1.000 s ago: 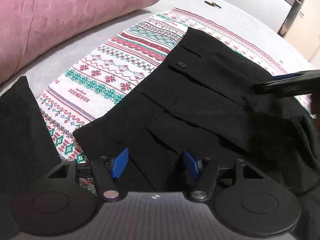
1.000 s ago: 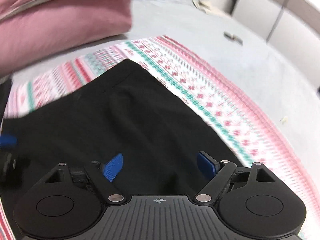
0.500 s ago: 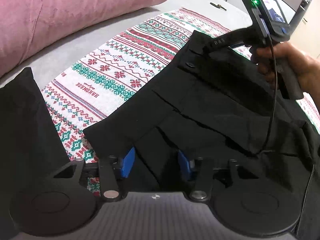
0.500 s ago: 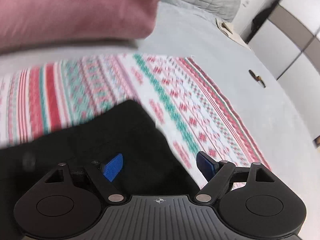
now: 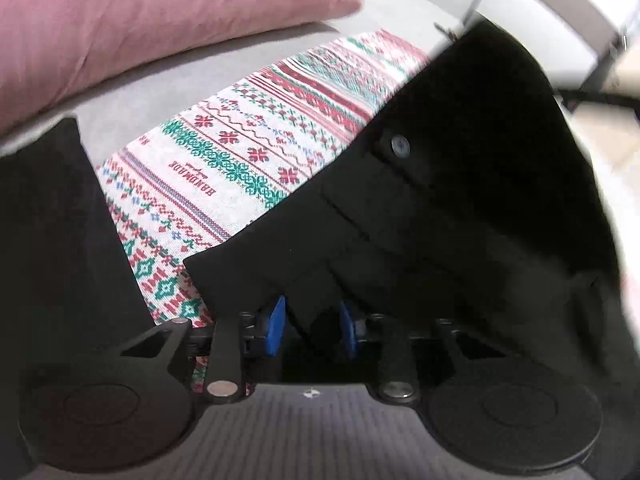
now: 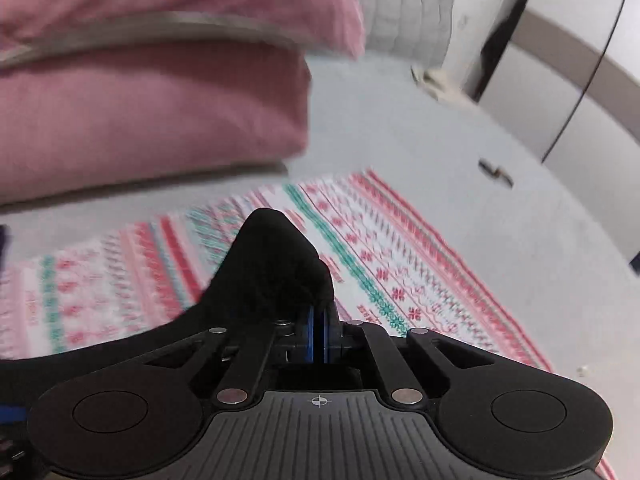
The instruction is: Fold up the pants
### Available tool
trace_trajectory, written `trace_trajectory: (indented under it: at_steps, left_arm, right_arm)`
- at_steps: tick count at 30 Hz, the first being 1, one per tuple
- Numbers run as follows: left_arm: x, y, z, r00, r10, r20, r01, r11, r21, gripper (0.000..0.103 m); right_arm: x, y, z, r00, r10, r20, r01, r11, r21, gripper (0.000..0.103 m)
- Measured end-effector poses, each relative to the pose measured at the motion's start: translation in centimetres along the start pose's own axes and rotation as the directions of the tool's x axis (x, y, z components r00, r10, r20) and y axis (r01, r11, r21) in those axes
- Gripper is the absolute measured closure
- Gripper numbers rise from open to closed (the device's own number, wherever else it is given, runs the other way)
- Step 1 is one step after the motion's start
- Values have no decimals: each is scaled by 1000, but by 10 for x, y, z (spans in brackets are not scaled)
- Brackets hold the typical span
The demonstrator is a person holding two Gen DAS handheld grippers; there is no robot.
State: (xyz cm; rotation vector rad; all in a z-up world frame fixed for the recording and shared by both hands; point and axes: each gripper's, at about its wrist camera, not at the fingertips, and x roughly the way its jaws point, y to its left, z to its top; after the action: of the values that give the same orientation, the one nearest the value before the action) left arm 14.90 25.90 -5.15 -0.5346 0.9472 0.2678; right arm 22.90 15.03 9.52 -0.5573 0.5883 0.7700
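Black pants (image 5: 440, 208) lie on my patterned cloth (image 5: 224, 168) beside the pink pillow (image 5: 140, 20). A second ago my right gripper (image 6: 319, 334) hung wide over flat fabric; now it is clenched on a corner of them, lifted into a peak above the cloth. My left gripper (image 5: 310, 326), angled downward, is closing, a fold of the pants between its fingers.

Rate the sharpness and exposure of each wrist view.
Left wrist view: patterned cloth crisp near the centre, smeared toward the top right; black pants too dark for fold detail. Right wrist view: motion blur over the pink pillow and cloth; only the tool body stays sharp.
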Motion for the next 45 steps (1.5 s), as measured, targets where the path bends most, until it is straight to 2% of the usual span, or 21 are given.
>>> trace_trajectory:
  at_steps: [2,3,4,5,7,8,9,11,16,21,22,24,26,27,29,30,34,35,38,41,45]
  left_arm:
    - [-15,14,7,995,-94,33,96,992,-84,33]
    - [-24,19,10,989,-130,69,137,984,-110,21]
    - [-34,28,14,972,-193,131,212,966,-149,12]
    - [-40,36,16,953,-250,169,281,941,-188,0]
    - [-47,51,18,885,-413,217,460,847,-266,0]
    - [-47,54,18,859,-460,223,509,811,-287,0]
    - [-46,55,18,845,-483,228,533,789,-306,0]
    - [-42,51,16,850,-486,204,527,785,-326,0]
    - [-21,31,10,908,-414,59,410,853,-324,0]
    - [-15,24,3,926,-376,23,362,872,-330,0]
    - [-14,21,3,932,-362,17,347,879,-325,0]
    - [-12,17,4,949,-316,6,304,905,-298,0]
    - [-12,11,1,953,-302,-10,288,918,-275,0]
    - [-8,9,1,950,-311,-23,293,915,-278,0]
    - [-3,6,-3,947,-313,-66,282,915,-290,0]
    - [-1,6,-5,949,-307,-77,272,914,-301,0]
    - [9,2,-8,946,-315,-78,269,895,-355,0]
    - [11,-1,-8,952,-297,-79,253,903,-347,0]
    - [14,-17,-11,966,-244,-81,207,925,-320,0]
    - [8,-34,-24,970,-231,-75,194,924,-331,0]
    - [9,-57,-32,978,-208,-19,195,943,-271,0]
  right_arm:
    - [-29,18,-9,999,-30,13,30,1000,-7,100]
    - [-46,29,-16,999,-35,24,35,999,-3,100]
    - [-55,36,-22,999,-24,33,23,1000,11,100]
    - [-66,45,-29,999,-6,39,5,999,34,100]
    - [-77,67,-45,999,23,46,-26,997,71,99]
    - [-80,77,-54,998,36,45,-39,996,83,99]
    - [-79,88,-63,998,42,46,-46,995,92,99]
    - [-72,105,-81,998,49,28,-53,989,141,100]
    - [-67,122,-115,996,70,51,-83,939,334,98]
    - [-75,106,-133,991,127,48,-135,898,419,87]
    - [-80,96,-140,990,130,44,-136,881,453,84]
    - [-95,73,-159,994,96,44,-105,840,532,58]
    - [-113,47,-183,999,25,35,-41,806,591,47]
    - [-124,25,-198,1000,-22,14,9,783,622,47]
    - [-142,-22,-229,994,-104,-34,98,707,701,47]
    - [-154,-53,-249,988,-140,-65,139,629,765,47]
    - [-201,-167,-341,957,-227,-182,235,234,943,46]
    - [-212,-192,-362,940,-253,-231,275,153,949,46]
    - [-237,-248,-411,893,-293,-340,345,-36,938,45]
    - [-254,-293,-446,872,-312,-377,343,-159,926,45]
    - [-258,-334,-473,853,-331,-403,343,-226,912,45]
